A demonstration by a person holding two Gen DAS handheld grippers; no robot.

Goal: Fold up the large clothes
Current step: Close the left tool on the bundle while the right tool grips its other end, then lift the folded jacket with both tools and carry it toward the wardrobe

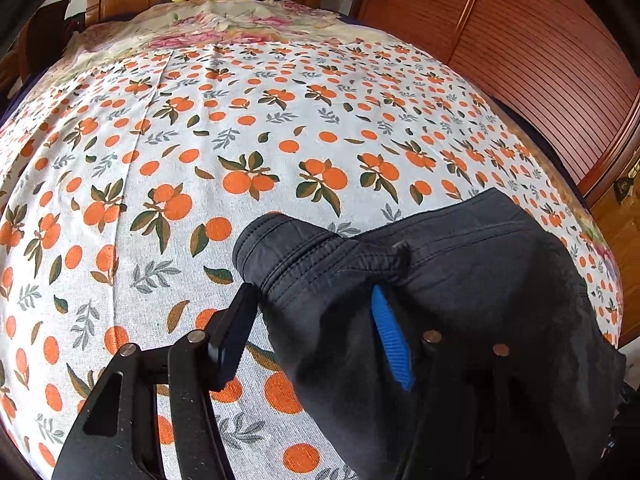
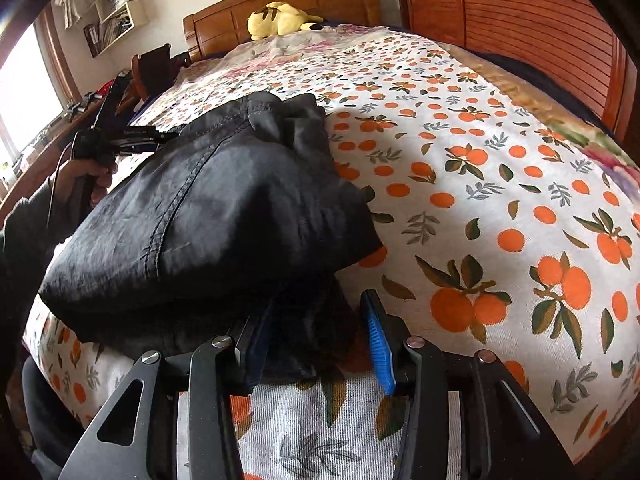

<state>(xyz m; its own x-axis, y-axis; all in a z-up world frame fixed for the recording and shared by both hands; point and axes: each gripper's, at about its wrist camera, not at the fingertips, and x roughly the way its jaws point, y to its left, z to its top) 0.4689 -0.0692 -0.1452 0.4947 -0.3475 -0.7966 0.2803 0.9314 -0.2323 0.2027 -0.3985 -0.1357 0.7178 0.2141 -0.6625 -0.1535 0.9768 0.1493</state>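
Note:
A dark grey-black garment (image 1: 460,280) lies bunched on the orange-print bed sheet (image 1: 200,140). In the left wrist view its seamed waistband sits between the fingers of my left gripper (image 1: 312,320), whose jaws stand wide apart with cloth between them and over the blue pad (image 1: 390,340). In the right wrist view the garment (image 2: 224,208) is a folded heap. My right gripper (image 2: 316,336) has its jaws apart with a dark fold of cloth between them. The left gripper (image 2: 132,138) and the hand holding it show at the heap's far left.
A yellow plush toy (image 2: 280,20) lies by the wooden headboard (image 2: 280,0). A slatted wooden wardrobe (image 1: 540,60) stands along the bed's right side. A window and cluttered desk (image 2: 40,120) are on the left. The sheet stretches bare beyond the garment.

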